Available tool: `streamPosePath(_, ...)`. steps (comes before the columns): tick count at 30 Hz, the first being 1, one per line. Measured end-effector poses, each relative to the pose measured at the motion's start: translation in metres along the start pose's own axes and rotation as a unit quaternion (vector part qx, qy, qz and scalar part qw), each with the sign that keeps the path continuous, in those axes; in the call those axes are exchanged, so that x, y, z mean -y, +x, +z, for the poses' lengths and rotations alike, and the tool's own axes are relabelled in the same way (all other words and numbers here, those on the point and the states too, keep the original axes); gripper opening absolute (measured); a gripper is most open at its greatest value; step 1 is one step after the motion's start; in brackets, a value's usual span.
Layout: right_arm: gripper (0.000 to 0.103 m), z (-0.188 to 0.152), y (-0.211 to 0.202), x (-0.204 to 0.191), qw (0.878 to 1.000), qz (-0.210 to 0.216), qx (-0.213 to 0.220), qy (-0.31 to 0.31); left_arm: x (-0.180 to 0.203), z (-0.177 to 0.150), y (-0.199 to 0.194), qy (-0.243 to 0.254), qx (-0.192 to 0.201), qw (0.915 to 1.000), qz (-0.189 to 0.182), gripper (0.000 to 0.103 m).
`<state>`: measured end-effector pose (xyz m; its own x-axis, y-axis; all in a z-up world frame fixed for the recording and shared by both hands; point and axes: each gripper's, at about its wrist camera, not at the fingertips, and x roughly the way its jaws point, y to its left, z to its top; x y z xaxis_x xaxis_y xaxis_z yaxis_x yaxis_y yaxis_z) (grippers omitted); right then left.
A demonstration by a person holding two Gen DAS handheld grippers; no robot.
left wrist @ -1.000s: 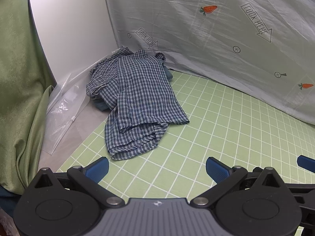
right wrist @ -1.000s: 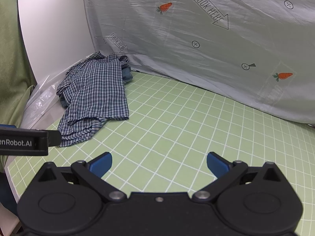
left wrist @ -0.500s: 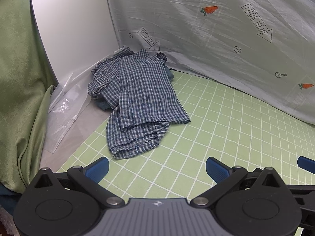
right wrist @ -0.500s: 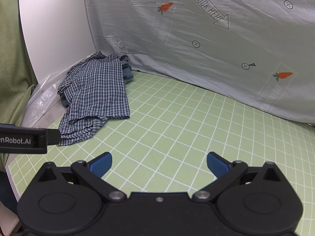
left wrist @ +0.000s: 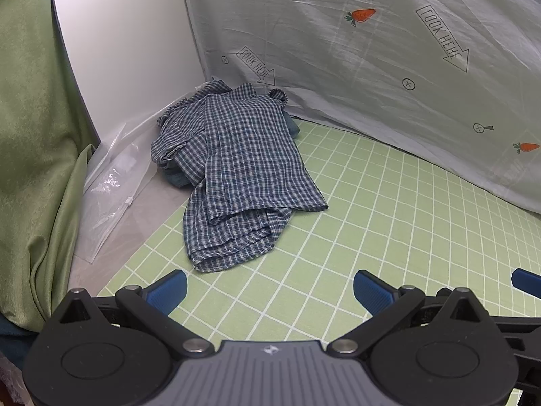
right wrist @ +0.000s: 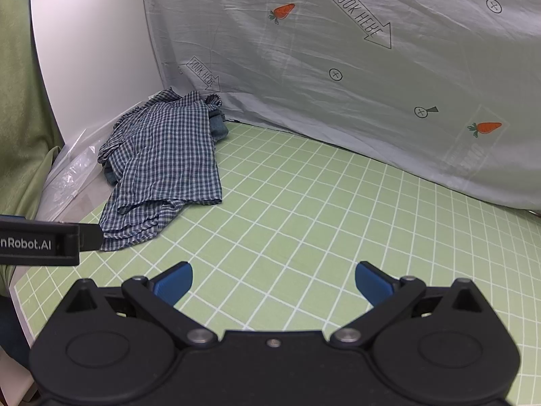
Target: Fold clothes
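A crumpled blue-and-white checked shirt (left wrist: 236,169) lies in a heap in the far left corner of the green grid mat (left wrist: 389,220), over a darker blue garment (left wrist: 292,127). The right wrist view shows the same shirt (right wrist: 165,165) at the left, with the blue garment (right wrist: 219,128) peeking out behind it. My left gripper (left wrist: 270,289) is open, hanging short of the shirt's near hem with nothing between its blue fingers. My right gripper (right wrist: 274,280) is open too, over bare mat to the right of the shirt. The left gripper's body (right wrist: 40,242) shows at the right view's left edge.
A grey sheet printed with carrots and arrows (left wrist: 372,50) hangs as a backdrop behind the mat. A white panel (left wrist: 128,44) closes the left side, with a clear plastic bag (left wrist: 108,186) at its foot and a green curtain (left wrist: 33,135) further left.
Both views have shifted slightly, so the shirt sits a touch further right and lower in the left wrist view. Both grippers stay open and the shirt has not been touched.
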<state>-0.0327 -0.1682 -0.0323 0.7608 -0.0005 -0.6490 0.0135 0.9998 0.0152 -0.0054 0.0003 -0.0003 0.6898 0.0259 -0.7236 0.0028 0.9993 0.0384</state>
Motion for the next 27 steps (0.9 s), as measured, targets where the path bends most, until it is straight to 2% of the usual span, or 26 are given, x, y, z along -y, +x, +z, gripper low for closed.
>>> streamPosePath(27, 0.103, -0.0001, 0.0015, -0.0009, 1.0, -0.001, -0.003, 0.006, -0.0012, 0.0025, 0.0028, -0.007, -0.008, 0.9999, 0.001, 0.103)
